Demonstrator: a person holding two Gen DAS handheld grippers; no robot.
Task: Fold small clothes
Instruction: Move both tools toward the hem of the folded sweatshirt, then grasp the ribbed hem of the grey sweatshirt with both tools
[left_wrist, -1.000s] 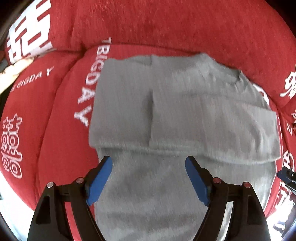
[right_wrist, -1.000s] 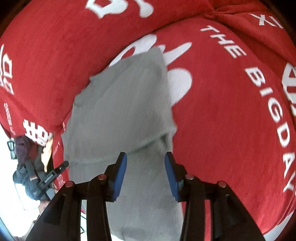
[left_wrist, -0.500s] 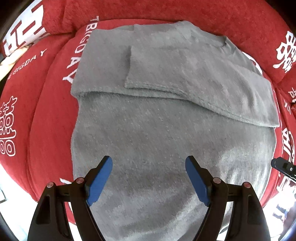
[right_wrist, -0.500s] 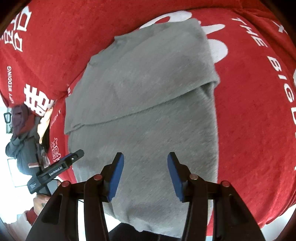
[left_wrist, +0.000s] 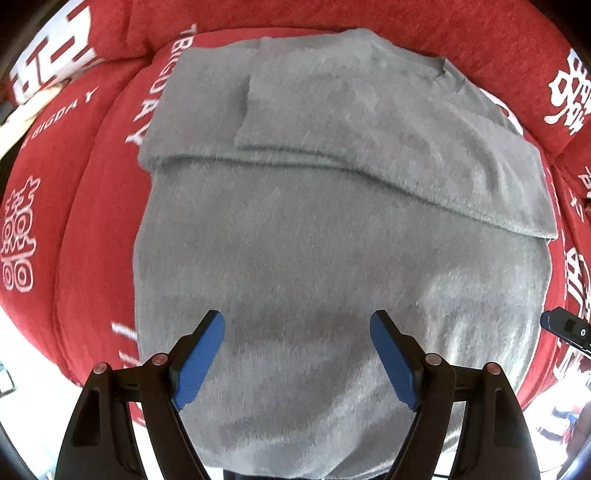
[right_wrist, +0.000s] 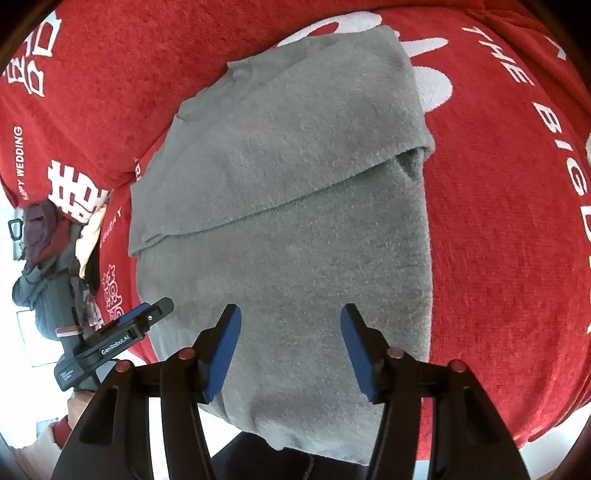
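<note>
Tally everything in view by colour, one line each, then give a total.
Grey: 1, the fuzzy grey knit sweater with sleeves folded in.
Red: 1, the red plush cover with white lettering.
Blue-padded: 2, the open left gripper and open right gripper.
Total: 4.

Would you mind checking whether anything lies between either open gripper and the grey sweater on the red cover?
Nothing visible does. The left gripper and right gripper both hang open directly over the grey sweater, with only bare fabric below them.
</note>
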